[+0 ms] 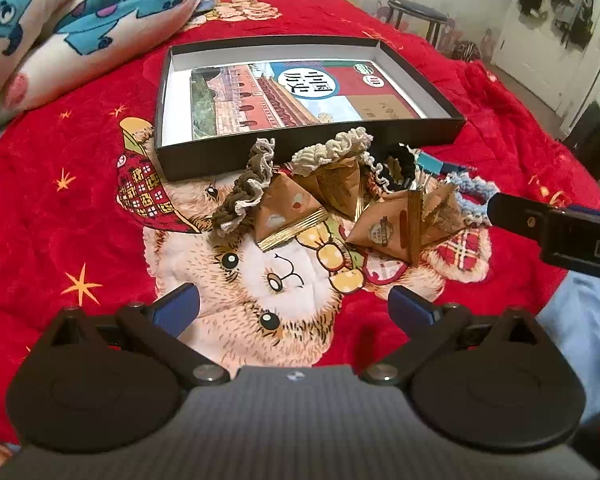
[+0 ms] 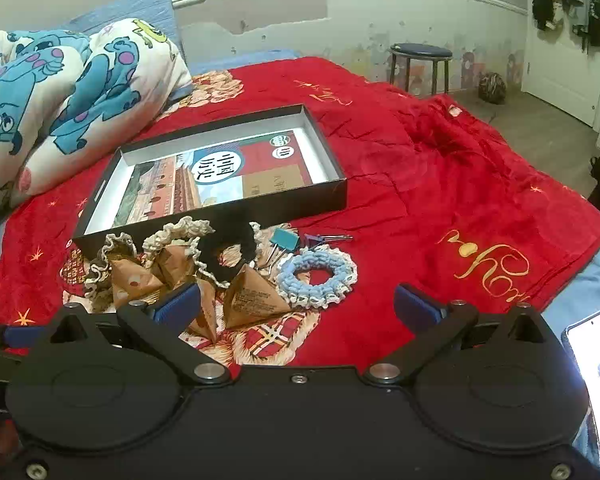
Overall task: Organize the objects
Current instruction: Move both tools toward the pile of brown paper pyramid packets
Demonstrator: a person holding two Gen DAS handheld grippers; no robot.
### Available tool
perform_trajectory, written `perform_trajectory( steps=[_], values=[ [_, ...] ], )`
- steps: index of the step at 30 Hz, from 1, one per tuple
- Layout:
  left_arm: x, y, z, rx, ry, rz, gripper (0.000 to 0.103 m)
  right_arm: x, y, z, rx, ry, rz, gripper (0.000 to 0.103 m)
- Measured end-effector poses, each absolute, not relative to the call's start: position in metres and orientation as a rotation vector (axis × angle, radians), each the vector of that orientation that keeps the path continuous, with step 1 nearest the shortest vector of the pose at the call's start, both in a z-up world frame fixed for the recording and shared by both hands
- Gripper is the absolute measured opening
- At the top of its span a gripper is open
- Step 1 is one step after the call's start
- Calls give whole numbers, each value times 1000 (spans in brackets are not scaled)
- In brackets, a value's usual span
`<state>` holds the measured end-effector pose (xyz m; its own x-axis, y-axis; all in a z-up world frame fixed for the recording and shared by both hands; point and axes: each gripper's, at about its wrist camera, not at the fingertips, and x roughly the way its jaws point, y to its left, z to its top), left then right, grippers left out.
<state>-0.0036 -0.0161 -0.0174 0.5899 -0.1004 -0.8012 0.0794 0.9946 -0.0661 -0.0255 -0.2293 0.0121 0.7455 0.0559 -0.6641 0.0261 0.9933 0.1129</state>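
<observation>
Both your grippers, left gripper point(image 1: 294, 300) and right gripper point(image 2: 298, 300), gaped wide, empty. Risk: jaws snagging neighbouring scrunchie point(image 2: 318, 278) while grabbing packet point(image 2: 256, 300), items crowded.

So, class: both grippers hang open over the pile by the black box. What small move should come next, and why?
Probably lower the right gripper onto the light blue scrunchie. It lies apart from the heap, just ahead of the open fingers, and the black box still holds only a book.
</observation>
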Motion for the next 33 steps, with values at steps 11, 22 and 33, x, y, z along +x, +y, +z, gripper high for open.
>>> perform_trajectory(
  steps=[11, 22, 33],
  values=[
    [1, -30, -28, 58, 989, -84, 103, -21, -225, 8, 87, 739, -18, 103],
    [-3, -35, -26, 12, 985, -136, 103, -19, -222, 6, 60, 746, -22, 103],
    [-3, -35, -28, 10, 991, -133, 103, -18, -223, 3, 47, 755, -47, 103]
  ],
)
